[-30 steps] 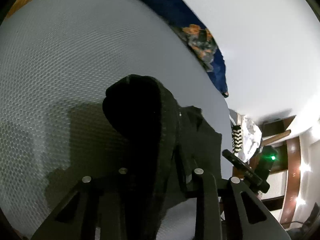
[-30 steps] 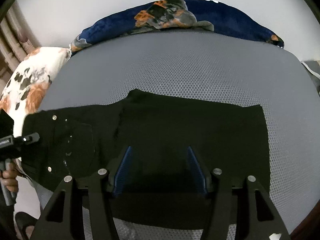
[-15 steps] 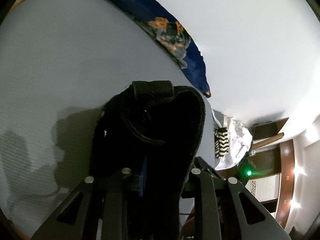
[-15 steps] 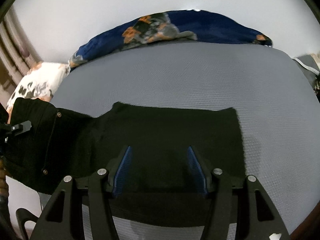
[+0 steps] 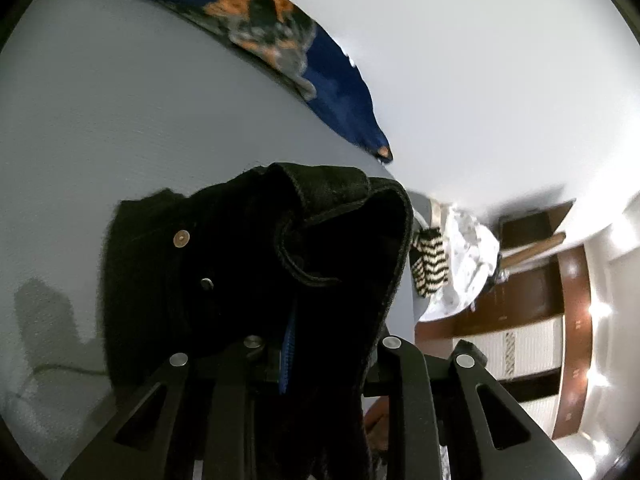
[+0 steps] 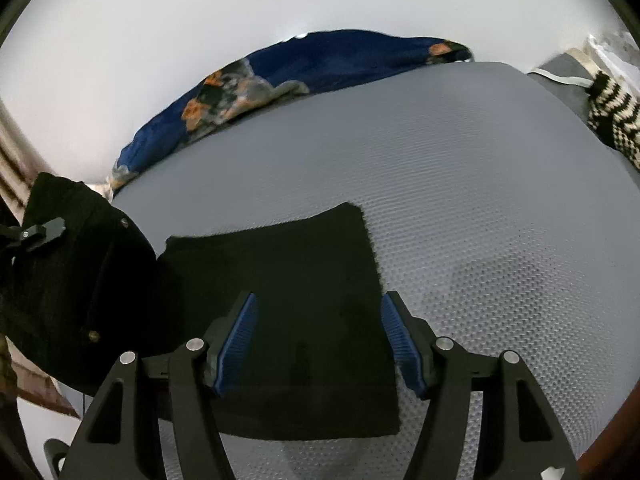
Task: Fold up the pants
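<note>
Waistband end lifted since before; pants [image 6: 280, 280] long axis runs left-right.

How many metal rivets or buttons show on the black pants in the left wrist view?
2: a shiny rivet near the pants' upper left, a darker stud below and right of it. Folds may hide others.
</note>
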The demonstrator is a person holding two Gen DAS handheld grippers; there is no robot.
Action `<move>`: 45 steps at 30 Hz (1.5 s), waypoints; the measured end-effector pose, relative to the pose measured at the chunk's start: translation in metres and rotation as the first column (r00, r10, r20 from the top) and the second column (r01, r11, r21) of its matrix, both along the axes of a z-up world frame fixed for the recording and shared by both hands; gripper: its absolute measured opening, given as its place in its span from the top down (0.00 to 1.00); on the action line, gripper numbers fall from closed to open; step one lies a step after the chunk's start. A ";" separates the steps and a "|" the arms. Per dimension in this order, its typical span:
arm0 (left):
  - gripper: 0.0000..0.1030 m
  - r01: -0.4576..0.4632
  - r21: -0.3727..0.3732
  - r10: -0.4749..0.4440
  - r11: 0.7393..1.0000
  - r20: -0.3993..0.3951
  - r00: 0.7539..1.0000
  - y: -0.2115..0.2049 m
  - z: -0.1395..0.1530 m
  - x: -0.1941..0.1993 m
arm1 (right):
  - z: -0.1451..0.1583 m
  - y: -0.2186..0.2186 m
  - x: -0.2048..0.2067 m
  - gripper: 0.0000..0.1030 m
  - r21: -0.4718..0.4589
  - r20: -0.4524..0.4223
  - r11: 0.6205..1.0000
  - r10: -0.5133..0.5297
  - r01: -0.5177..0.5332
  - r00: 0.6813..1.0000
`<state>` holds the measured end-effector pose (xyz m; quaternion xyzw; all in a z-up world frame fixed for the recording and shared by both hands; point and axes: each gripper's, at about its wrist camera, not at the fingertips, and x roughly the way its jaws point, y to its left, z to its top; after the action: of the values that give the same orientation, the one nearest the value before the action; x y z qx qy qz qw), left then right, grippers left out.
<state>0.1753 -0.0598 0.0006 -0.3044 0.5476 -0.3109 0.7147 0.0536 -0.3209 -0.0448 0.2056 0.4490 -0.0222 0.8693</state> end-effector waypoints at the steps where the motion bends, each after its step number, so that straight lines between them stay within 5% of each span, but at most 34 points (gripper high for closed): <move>1: 0.77 0.014 0.007 -0.014 1.000 -0.002 1.000 -0.009 -0.002 0.000 | -0.001 -0.004 -0.001 0.40 0.004 0.005 1.000 -0.011 0.011 1.000; 16: 0.74 0.131 0.256 -0.135 0.958 0.001 0.991 -0.092 -0.068 -0.007 | -0.017 -0.021 -0.001 0.40 0.006 -0.011 0.999 -0.034 0.034 0.999; 26: 0.58 0.161 0.253 -0.168 0.954 0.007 0.986 -0.103 -0.065 -0.016 | -0.021 -0.021 0.000 0.40 0.003 -0.021 0.999 -0.034 0.034 0.999; 33: 0.49 0.181 0.288 -0.212 0.940 0.081 0.974 -0.094 -0.051 -0.033 | -0.025 -0.021 0.000 0.40 -0.003 -0.026 0.999 -0.037 0.037 0.999; 39: 0.48 0.064 0.315 -0.106 0.947 0.117 0.987 -0.046 -0.047 -0.038 | -0.027 -0.021 0.001 0.40 0.021 -0.025 0.999 -0.031 0.032 0.999; 45: 0.48 -0.103 0.432 0.017 0.896 0.199 0.980 0.016 -0.046 -0.046 | -0.027 -0.025 0.006 0.39 0.218 0.000 0.974 0.058 -0.056 0.998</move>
<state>0.1294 -0.0434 -0.0454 -0.1205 0.5232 -0.1845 0.8232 0.0593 -0.3457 -0.0718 0.2865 0.4572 0.0515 0.8404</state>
